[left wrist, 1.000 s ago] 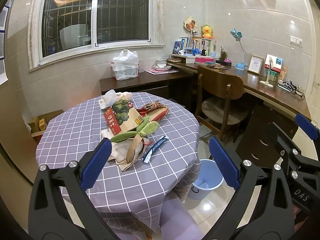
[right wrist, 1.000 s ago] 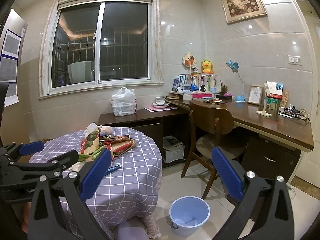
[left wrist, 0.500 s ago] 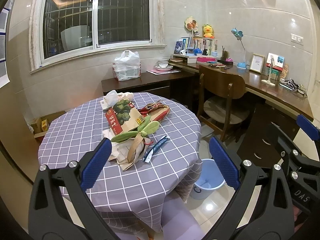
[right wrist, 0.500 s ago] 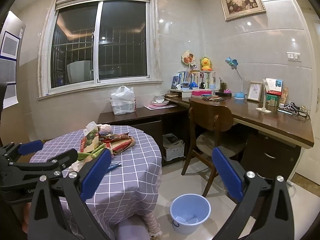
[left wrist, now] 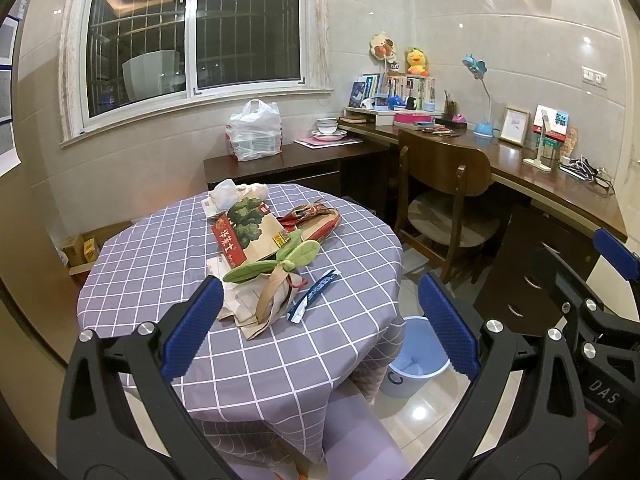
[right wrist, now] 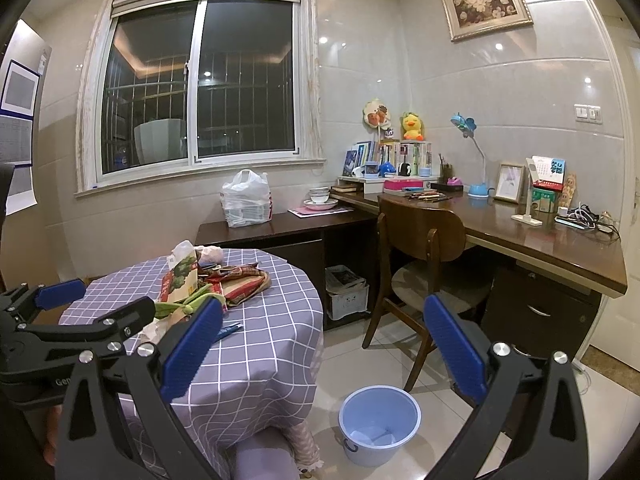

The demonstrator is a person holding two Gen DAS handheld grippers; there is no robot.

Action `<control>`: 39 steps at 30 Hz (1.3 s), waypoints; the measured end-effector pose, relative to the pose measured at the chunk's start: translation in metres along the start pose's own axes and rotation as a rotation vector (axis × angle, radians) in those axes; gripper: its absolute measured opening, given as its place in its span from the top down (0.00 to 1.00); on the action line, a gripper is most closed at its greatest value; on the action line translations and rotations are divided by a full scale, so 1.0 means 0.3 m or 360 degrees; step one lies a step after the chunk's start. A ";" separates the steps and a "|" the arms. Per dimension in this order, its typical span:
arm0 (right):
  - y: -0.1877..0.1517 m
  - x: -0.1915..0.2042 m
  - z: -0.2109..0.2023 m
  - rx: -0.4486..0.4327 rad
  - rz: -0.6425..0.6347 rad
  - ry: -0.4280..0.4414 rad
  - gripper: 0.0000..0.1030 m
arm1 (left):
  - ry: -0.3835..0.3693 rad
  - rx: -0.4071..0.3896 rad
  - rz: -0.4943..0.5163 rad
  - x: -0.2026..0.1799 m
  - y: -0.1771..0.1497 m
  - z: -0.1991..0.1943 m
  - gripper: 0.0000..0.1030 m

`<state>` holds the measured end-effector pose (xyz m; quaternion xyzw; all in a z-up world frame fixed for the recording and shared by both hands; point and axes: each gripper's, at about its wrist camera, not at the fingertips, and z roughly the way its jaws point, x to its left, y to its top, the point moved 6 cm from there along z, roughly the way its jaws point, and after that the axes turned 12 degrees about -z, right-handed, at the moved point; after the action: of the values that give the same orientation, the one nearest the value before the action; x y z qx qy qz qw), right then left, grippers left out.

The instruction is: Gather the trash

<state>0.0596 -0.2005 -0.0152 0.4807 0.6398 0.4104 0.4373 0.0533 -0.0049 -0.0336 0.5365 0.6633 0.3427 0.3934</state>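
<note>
A pile of trash lies on the round table: a white plastic bag, a carton with a broccoli picture, a red wrapper, a green leafy piece, brown paper and a blue-and-white wrapper. My left gripper hangs open in front of the pile, short of it, holding nothing. My right gripper is open and empty, right of the table, above a light blue bin on the floor.
The bin stands by the table's right side. A wooden chair and an L-shaped desk with books and a lamp fill the right. A low cabinet with a white bag stands under the window.
Both views have drifted only slightly, the table sitting a little further right in the left wrist view. Both grippers stay open; the trash has not moved.
</note>
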 end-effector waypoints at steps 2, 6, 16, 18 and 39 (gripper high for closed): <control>-0.002 0.001 -0.002 -0.0003 -0.0013 -0.0012 0.04 | 0.0013 -0.0009 0.0010 -0.002 0.000 -0.003 0.08; -0.005 0.003 -0.003 0.0001 -0.0008 -0.0004 0.04 | 0.0007 -0.0004 0.0008 -0.005 -0.002 -0.007 0.08; -0.014 0.006 -0.012 0.0017 0.0004 0.0002 0.04 | 0.0019 -0.0005 0.0003 -0.003 -0.011 -0.015 0.08; -0.014 0.008 -0.012 0.0016 0.0004 0.0008 0.04 | 0.0016 -0.0004 0.0004 -0.004 -0.010 -0.016 0.08; -0.090 0.148 0.186 0.0272 0.0007 0.0193 0.04 | 0.0136 0.0238 -0.0093 0.136 -0.076 0.125 0.08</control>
<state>0.0990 -0.1568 -0.0639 0.4918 0.6967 0.3837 0.3543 0.0719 0.0322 -0.0769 0.5297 0.7186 0.3031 0.3335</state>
